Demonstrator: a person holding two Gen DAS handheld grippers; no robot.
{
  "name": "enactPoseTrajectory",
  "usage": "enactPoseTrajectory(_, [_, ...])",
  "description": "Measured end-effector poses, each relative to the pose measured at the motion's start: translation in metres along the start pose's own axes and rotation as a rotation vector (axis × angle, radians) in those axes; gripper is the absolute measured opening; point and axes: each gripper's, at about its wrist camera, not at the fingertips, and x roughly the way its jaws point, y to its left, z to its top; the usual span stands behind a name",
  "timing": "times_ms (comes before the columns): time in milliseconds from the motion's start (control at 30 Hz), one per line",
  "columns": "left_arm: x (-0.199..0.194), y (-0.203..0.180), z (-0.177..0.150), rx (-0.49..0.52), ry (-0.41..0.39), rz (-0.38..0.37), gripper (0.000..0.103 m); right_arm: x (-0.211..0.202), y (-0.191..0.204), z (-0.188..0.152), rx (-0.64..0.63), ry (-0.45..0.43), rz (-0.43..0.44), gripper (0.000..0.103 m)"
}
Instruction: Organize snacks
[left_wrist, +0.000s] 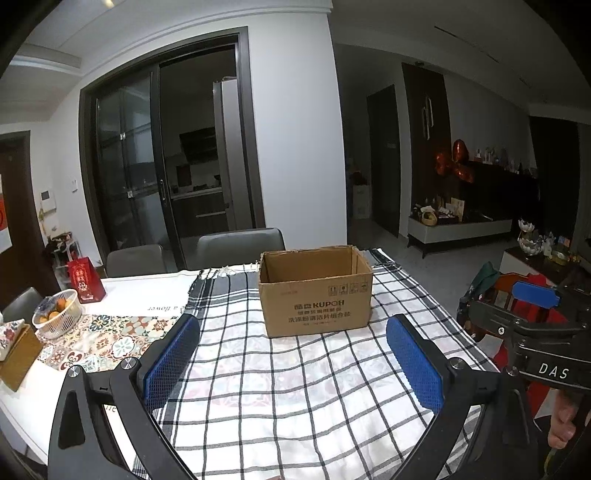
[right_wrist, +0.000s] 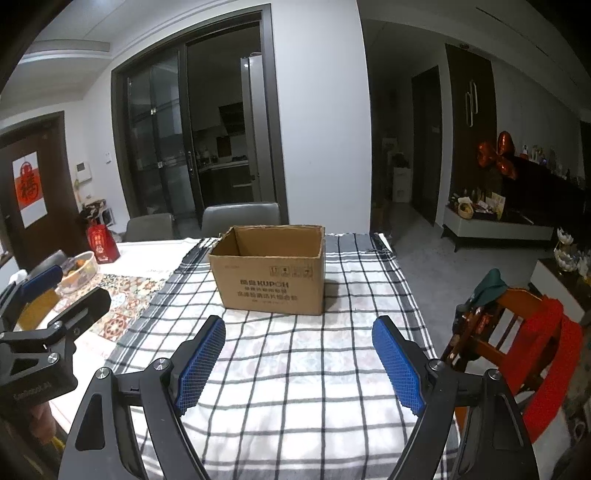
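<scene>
An open brown cardboard box (left_wrist: 314, 295) stands on the black-and-white checked cloth (left_wrist: 280, 387) near the table's far end; it also shows in the right wrist view (right_wrist: 269, 277). Its inside looks empty from here. My left gripper (left_wrist: 293, 332) is open and empty, held above the cloth short of the box. My right gripper (right_wrist: 299, 332) is open and empty too, also short of the box. The right gripper shows at the right edge of the left wrist view (left_wrist: 532, 314). No snacks are in view.
A white basket of oranges (left_wrist: 57, 312) and a red gift bag (left_wrist: 85, 280) sit on the table's left part. Two grey chairs (left_wrist: 240, 243) stand behind the table. A wooden chair with red cloth (right_wrist: 517, 332) is at the right.
</scene>
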Motion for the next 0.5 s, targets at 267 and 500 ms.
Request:
enactPoseTrajectory(267, [-0.0069,-0.0025,-0.0005,0.002,-0.017,0.001,0.103,-0.0057,-0.0005,-0.0019,0.005,-0.009,0.004,0.082])
enactPoseTrajectory(500, [-0.0065,-0.004,-0.0012,-0.002,-0.012,-0.001,0.103,-0.0078,-0.001,-0.0016,0.002,-0.012,-0.001,0.082])
